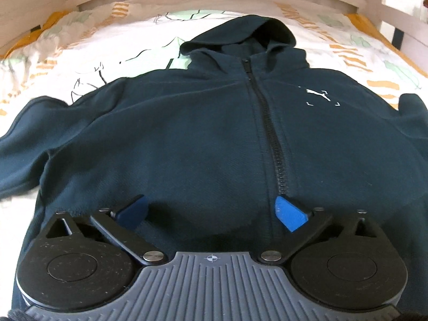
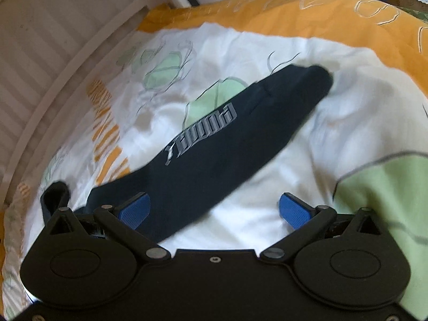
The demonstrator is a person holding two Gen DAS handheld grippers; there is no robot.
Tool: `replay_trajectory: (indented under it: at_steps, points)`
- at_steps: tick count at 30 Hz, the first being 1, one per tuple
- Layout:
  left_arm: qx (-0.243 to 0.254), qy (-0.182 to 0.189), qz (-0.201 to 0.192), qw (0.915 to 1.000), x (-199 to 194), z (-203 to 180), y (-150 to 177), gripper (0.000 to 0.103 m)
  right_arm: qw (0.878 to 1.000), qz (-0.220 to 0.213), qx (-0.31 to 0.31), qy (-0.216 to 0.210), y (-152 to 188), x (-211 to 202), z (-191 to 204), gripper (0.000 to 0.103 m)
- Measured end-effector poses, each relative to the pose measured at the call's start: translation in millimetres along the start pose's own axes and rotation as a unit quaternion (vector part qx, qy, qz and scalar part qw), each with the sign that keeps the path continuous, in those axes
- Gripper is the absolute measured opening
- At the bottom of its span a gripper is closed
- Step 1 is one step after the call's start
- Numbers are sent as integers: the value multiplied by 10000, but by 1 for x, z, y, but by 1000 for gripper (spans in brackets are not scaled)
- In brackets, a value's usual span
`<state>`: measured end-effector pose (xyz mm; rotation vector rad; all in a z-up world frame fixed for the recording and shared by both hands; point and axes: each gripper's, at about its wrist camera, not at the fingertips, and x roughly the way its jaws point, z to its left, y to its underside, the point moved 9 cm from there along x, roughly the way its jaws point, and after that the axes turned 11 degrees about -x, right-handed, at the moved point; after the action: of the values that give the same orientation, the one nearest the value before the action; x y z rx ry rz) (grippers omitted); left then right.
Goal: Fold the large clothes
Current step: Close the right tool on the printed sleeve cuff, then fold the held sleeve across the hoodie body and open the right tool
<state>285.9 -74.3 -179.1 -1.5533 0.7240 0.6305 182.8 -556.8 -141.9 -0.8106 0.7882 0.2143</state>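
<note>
Dark hoodie (image 1: 187, 133) spread front-up on the bed (image 1: 80, 61), sleeve (image 2: 227, 133) stretched sideways. Left gripper (image 1: 211, 211) tilted down over the hem, spread wide, empty. Right gripper (image 2: 214, 208) tilted over the sleeve, spread, pinching nothing.

White leaping-cat logo on hoodie (image 1: 214, 133) chest, upside-down grey lettering on sleeve (image 2: 214, 139), unreadable

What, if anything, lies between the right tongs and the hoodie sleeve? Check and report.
Nothing visible. The right tongs stand open directly over the dark sleeve, which lies stretched out on the patterned bedspread. No other object lies on the sleeve or in the gap between the blue pads.
</note>
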Motion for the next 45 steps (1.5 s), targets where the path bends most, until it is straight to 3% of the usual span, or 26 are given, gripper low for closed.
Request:
replay_trajectory:
  at_steps: [9, 11, 14, 16, 17, 19, 22, 24, 30, 35, 39, 45]
  points:
    - [21, 214, -272, 9994, 2, 0, 1, 103, 9985, -302, 455, 26, -21, 32, -29, 102]
    - [33, 223, -289, 9993, 2, 0, 0, 103, 9984, -356, 443, 57, -23, 36, -32, 97]
    - [39, 242, -256, 9994, 3, 1, -1, 103, 9987, -371, 299, 162, -25, 40, -34, 73]
    - [45, 245, -229, 9994, 3, 0, -1, 103, 9989, -352, 204, 231, -26, 41, -35, 48]
    - [51, 246, -212, 9995, 3, 0, -2, 103, 9989, -359, 209, 205, -27, 41, -36, 42]
    - [90, 238, -166, 9995, 2, 0, -3, 102, 9988, -398, 265, 47, -28, 38, -34, 21]
    - [175, 223, -147, 9995, -5, -3, -7, 90, 9988, -493, 72, -33, -34, 28, -24, 18]
    - [293, 261, -205, 9990, -14, -6, -10, 90, 9984, -548, -141, -91, -40, 19, -12, 17]
    - [337, 492, -400, 9974, -47, -4, -25, 90, 9937, -720, -703, -490, -58, -15, 48, 16]
    - [298, 624, -479, 9965, -68, 10, -36, 90, 9810, -769, -1577, -823, -56, -42, 133, 16]
    - [223, 649, -512, 9963, -76, 29, -41, 90, 9659, -783, -2138, -1236, -36, -61, 206, 16]
    - [118, 575, -513, 9970, -85, 63, -45, 90, 9414, -568, -2814, -1772, 19, -64, 301, 16]
